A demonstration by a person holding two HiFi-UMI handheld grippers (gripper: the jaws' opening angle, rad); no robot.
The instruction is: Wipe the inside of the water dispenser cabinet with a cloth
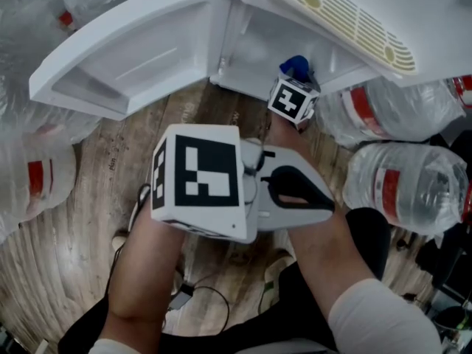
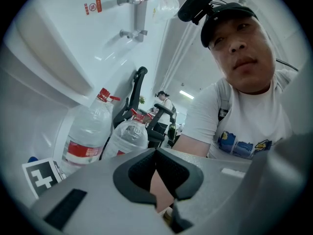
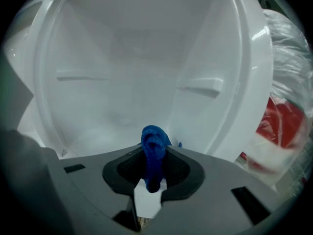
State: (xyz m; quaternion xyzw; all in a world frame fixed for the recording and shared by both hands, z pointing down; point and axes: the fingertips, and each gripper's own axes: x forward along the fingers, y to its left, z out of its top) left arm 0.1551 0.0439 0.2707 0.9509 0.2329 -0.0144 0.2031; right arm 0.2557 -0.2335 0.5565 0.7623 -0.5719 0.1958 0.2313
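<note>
The white water dispenser cabinet stands open at the top of the head view, its door swung out to the left. My right gripper is shut on a bunched blue cloth and points into the cabinet's white interior. From the head view, the cloth sits at the cabinet's lower opening, just beyond the right gripper's marker cube. My left gripper is shut on nothing and is tilted up toward the person, near the body and away from the cabinet.
Large wrapped water bottles lie right of the cabinet, with more at the left. Two short ledges stick out from the cabinet's inner walls. The floor is wood-patterned, and a black cable trails on it.
</note>
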